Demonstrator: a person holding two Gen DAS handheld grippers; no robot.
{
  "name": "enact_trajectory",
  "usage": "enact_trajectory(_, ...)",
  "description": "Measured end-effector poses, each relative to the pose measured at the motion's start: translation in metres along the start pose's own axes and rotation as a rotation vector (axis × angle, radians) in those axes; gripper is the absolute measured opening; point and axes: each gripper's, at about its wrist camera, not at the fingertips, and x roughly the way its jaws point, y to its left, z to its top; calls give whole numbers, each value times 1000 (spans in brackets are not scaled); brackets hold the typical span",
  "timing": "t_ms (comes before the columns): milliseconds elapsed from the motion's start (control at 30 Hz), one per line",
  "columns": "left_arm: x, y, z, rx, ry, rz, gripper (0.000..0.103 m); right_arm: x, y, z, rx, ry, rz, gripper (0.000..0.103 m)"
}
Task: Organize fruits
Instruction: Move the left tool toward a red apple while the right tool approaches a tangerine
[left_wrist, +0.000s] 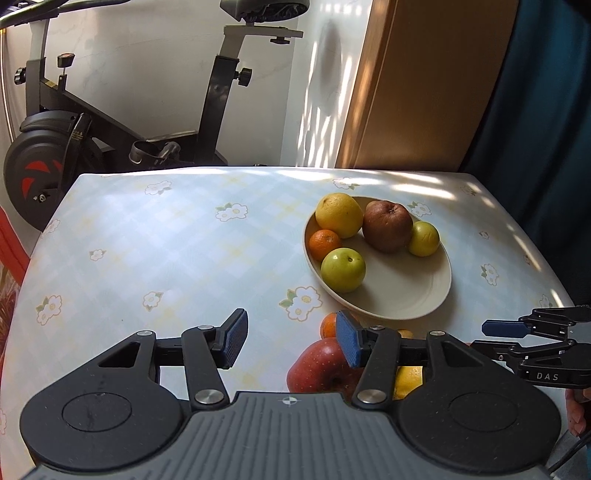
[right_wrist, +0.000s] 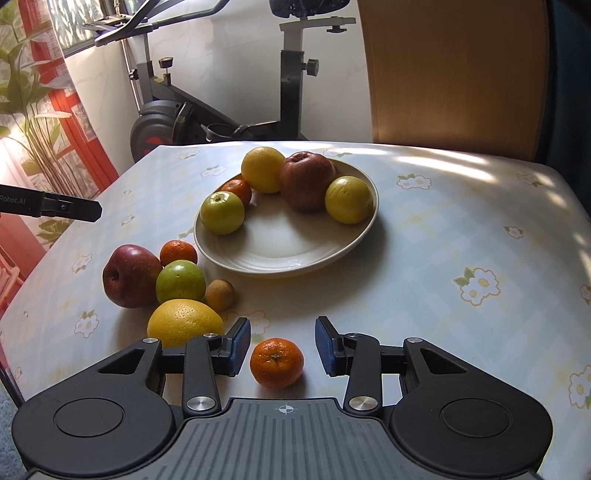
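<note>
The right claw (right_wrist: 282, 347) is standing open astride, not gripping, the small round orange mandarin (right_wrist: 276, 363) near the beige plate (right_wrist: 288, 258), risking nudging it rolling across the counter (right_wrist: 443, 240)

Five fruits sit in the plate (right_wrist: 354, 236); six fruits (right_wrist: 181, 282) lie beside it.

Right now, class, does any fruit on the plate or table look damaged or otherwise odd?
Yes. The brownish-red apple on the cream round plate looks wrinkled and dull, as if past its best, unlike the smooth, glossy red apple lying on the table. The other fruit looks sound.
</note>
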Motion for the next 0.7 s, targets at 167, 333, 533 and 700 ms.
enact_trajectory(167,1,-2,-6,1,9,-8,55,2,3,-5,-8,12,3,36)
enact_trajectory(333,0,-6,-11,2,16,-23,55,1,8,-5,-20,10,21,38)
enact_trajectory(533,-2,-21,-23,24,18,-62,55,-2,25,-6,-94,14,34,40)
enact_trajectory(700,-1,-29,-30,18,29,-106,51,-5,39,-7,-174,32,56,42)
